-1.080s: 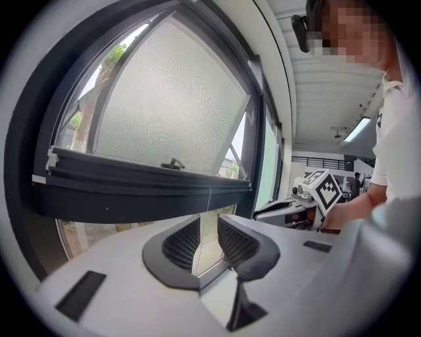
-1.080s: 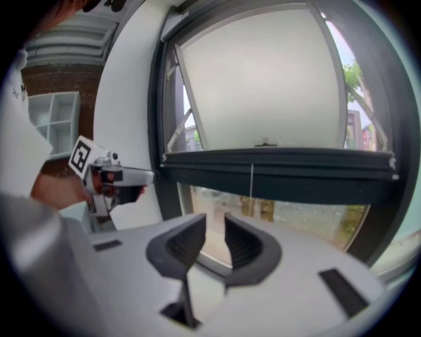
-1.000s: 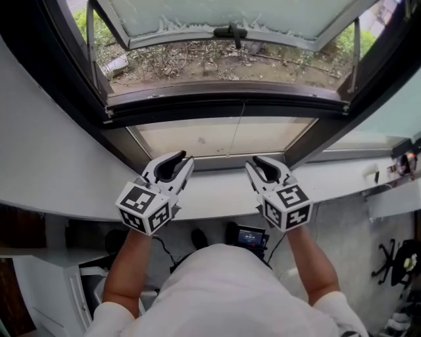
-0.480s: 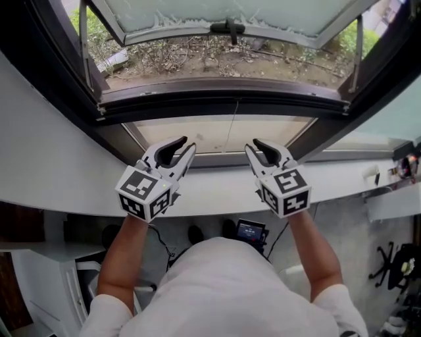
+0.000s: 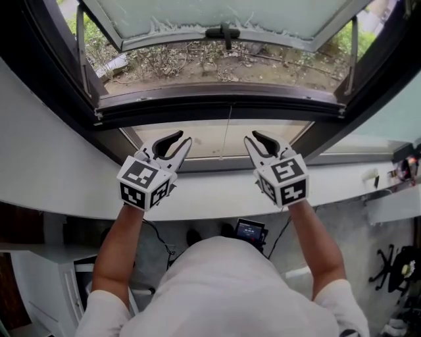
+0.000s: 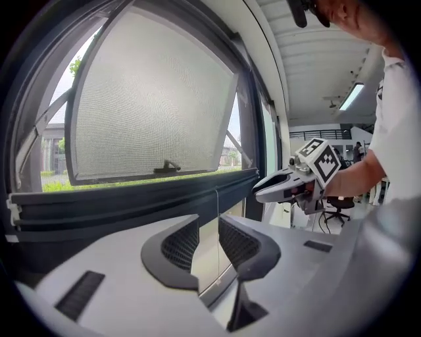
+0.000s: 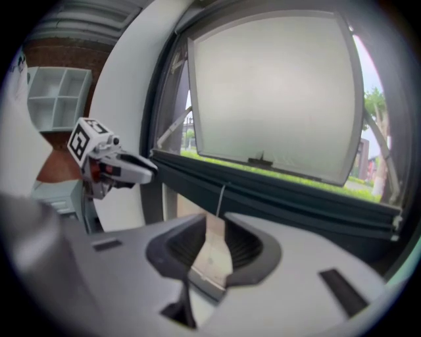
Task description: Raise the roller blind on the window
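A beige roller blind [image 5: 197, 137] covers the lower pane under the dark crossbar [image 5: 217, 105]. Its thin pull cord [image 5: 227, 131] hangs down the middle. Both grippers hover over the white sill, pointing at the blind, apart from it. My left gripper [image 5: 181, 138] is left of the cord; its jaws have just been opening and nothing is between them. My right gripper [image 5: 250, 137] is right of the cord, open and empty. Between the left gripper's [image 6: 209, 227] jaws I see the cord [image 6: 217, 210]. The right gripper [image 7: 216, 240] frames the blind [image 7: 212, 257].
Above the crossbar an awning sash [image 5: 223, 14] with a black handle [image 5: 222, 31] stands tilted outward over dirt and plants. The white sill [image 5: 66, 171] runs left to right. Below it are a small screen [image 5: 250, 232] and an office chair [image 5: 393, 263].
Both grippers have moved forward over the sill towards the blind and rolled slightly. They now stand a little further apart on either side of the cord.
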Demonstrator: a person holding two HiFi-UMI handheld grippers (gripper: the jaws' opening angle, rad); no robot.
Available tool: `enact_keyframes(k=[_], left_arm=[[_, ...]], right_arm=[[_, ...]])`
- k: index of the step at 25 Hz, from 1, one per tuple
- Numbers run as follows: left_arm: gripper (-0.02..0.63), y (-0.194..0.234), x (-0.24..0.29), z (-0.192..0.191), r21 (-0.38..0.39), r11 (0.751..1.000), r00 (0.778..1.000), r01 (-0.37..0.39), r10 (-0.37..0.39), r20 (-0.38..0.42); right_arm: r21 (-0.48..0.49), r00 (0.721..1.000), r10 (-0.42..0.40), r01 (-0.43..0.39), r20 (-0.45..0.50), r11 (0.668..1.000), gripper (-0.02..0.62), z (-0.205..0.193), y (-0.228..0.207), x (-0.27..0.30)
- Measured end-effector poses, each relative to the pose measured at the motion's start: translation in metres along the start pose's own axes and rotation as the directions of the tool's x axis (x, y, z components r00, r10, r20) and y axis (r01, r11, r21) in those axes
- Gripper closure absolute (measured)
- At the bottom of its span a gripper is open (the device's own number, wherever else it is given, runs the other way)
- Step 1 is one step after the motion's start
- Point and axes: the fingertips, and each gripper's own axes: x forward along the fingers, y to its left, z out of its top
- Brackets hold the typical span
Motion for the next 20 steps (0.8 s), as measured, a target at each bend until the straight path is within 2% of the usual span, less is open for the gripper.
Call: enact_keyframes(k=[5,8,10,14,17,20], left_arm=[[0.512,0.004,0.013,-0.002,0.084,0.996,0.999,-0.013,0.017,-0.046],[0.509,0.006,0.018,0.001,0.126,0.992,0.998,-0.017,0.025,-0.060],[0.506,0.009,0.022,0.003,0.156,0.988,0.997,-0.021,0.032,-0.070],[0.503,0.012,0.030,0.009,0.224,0.974,0.995,-0.028,0.050,-0.091],[0.499,0.015,0.036,0.011,0.277,0.960,0.992,-0.031,0.063,-0.107],[0.494,0.016,0.042,0.013,0.302,0.953,0.991,-0.028,0.066,-0.116]], right_arm=[[-0.047,1.000,-0.019,0.018,-0.010,0.999,0.515,0.006,-0.013,0.006],[-0.160,0.998,-0.054,0.050,-0.020,0.986,0.515,0.012,-0.019,0.011],[-0.272,0.995,-0.093,0.083,-0.021,0.959,0.515,0.016,-0.023,0.014],[-0.457,0.987,-0.160,0.134,-0.018,0.879,0.515,0.023,-0.032,0.021],[-0.525,0.985,-0.172,0.134,-0.025,0.841,0.515,0.027,-0.036,0.030],[-0.548,0.984,-0.175,0.126,-0.039,0.827,0.515,0.027,-0.040,0.037]])
